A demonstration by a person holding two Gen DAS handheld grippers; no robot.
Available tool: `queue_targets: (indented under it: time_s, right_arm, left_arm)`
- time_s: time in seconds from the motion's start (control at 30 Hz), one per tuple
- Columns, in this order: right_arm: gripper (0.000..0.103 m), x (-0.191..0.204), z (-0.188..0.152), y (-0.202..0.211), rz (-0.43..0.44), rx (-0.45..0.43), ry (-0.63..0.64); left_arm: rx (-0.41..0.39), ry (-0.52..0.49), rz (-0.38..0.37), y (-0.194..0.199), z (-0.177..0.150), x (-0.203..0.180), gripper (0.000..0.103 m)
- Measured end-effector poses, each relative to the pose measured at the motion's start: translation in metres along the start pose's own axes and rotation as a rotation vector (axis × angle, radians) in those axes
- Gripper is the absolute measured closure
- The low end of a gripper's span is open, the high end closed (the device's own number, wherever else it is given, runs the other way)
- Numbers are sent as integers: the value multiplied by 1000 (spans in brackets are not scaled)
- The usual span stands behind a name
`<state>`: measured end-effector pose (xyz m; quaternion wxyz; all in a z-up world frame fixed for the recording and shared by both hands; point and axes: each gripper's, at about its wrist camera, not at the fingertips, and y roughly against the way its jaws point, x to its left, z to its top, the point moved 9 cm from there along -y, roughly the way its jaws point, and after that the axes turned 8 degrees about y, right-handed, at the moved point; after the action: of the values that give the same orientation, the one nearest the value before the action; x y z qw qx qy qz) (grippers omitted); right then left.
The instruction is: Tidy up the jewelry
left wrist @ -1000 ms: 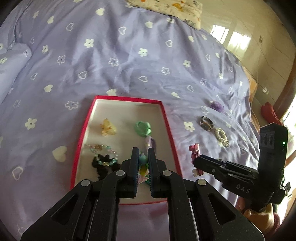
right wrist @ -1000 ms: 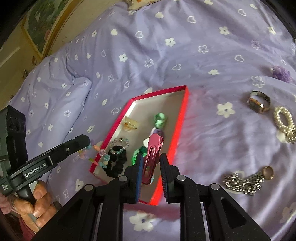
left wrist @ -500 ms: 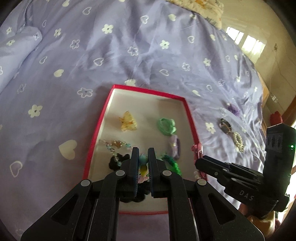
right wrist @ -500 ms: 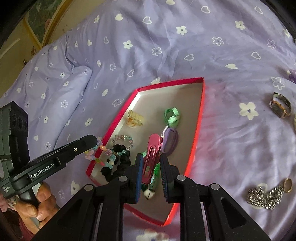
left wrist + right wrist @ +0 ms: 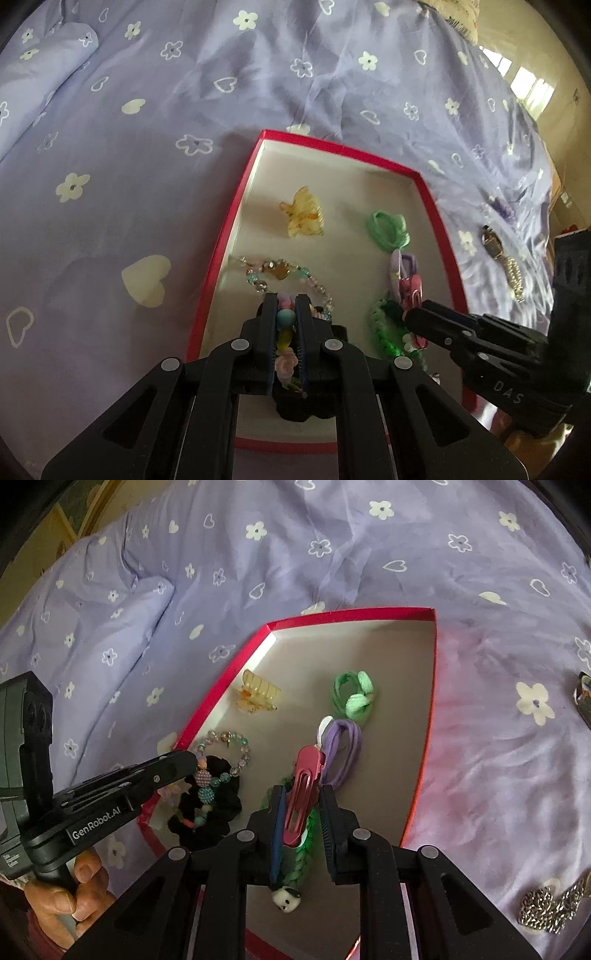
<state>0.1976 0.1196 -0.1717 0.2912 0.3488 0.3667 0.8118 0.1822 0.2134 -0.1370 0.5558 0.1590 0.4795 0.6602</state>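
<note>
Both tongs over the red-rimmed box (image 5: 236,206), itself on the purple bedspread (image 5: 184,92).

Left tongs (image 5: 286,317) clenched on a pastel bead bracelet (image 5: 284,321), beads stacked between the pads, low in the left wrist view and above the box's near-left part. Below them a black scrunchie (image 5: 221,801); just ahead, a clear bead bracelet (image 5: 280,271) flat on the box floor.

Right tongs (image 5: 301,808) around a pink hair clip (image 5: 304,786). Left pad against the clip; on the other side a gap between clip and pad, so grip loosened or not firm, cannot tell which. Long axis of the clip in line with the fingers, pointing toward the upper middle of the frame, tip beside a purple hair tie (image 5: 345,753). Directly beneath, a green braided band (image 5: 306,845).

Deciding relation: clip already above the box floor, inside the rim, with crowded items under it and bare floor further up and to the right. Probably a plain release straight down or slightly forward.

Farther back: yellow claw clip (image 5: 303,218), green hair tie (image 5: 388,229). Outside, at right on the bed: watch (image 5: 493,245), silver chain (image 5: 546,908), not yet collected.
</note>
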Motion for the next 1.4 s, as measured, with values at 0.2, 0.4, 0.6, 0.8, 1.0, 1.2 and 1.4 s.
queue_targets:
  time_s: [0.2,0.4,0.6,0.8,1.0,1.2,1.4]
  right_arm:
    - [84,1,0,-2,5,5,7]
    - [83,0,1,-2,9,3,2]
    - [80,2,1,-1,8,4,2]
    - [77,1,0,1,6,4,-2]
    - [64,1,0,9,7,-14,-6]
    - [63,0,-2,21,11,-32,-13]
    - [57,1,-2,41,19,-70,-22]
  left_arm:
    - [13,2,12,-6,-2,4,95]
    - [22,17,14,-6,-3,7,95]
    - [27,7,17,-6,-4,5,90]
    - [23,-4,19,-4,-6,1,84]
    - [18,-1,23,0,-6,0,72]
    - [15,7,26,4,-7,1,64]
    - [2,17,19,17,-9,0,55]
